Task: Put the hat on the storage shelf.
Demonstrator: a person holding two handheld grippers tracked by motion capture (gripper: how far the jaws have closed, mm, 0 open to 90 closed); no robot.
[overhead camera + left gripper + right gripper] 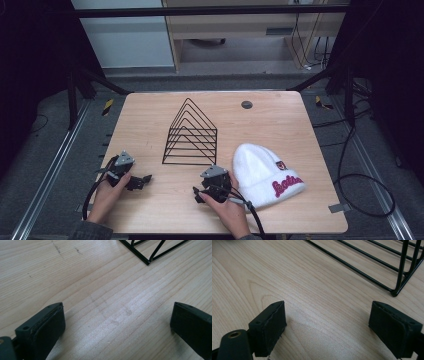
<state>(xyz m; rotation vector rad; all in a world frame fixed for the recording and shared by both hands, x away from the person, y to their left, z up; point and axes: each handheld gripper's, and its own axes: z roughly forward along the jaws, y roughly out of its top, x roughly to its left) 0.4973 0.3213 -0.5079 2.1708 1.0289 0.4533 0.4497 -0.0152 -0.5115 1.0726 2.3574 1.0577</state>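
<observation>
Nearest the person, the left gripper (134, 181) and right gripper (204, 191) rest low over the wooden table (150, 135), each with jaws spread wide on nothing. Just right of the right gripper lies a white beanie (260, 172), its red lettering too small to read. Beyond stands a black wire rack (191, 135).

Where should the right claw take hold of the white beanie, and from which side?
Take the white beanie at its rounded crown end, nearest the right claw. Come in low from the left, along the table. The hat lies flat and soft there, so open jaws could likely pinch a fold. The thick lettered cuff lies on its far right.
</observation>
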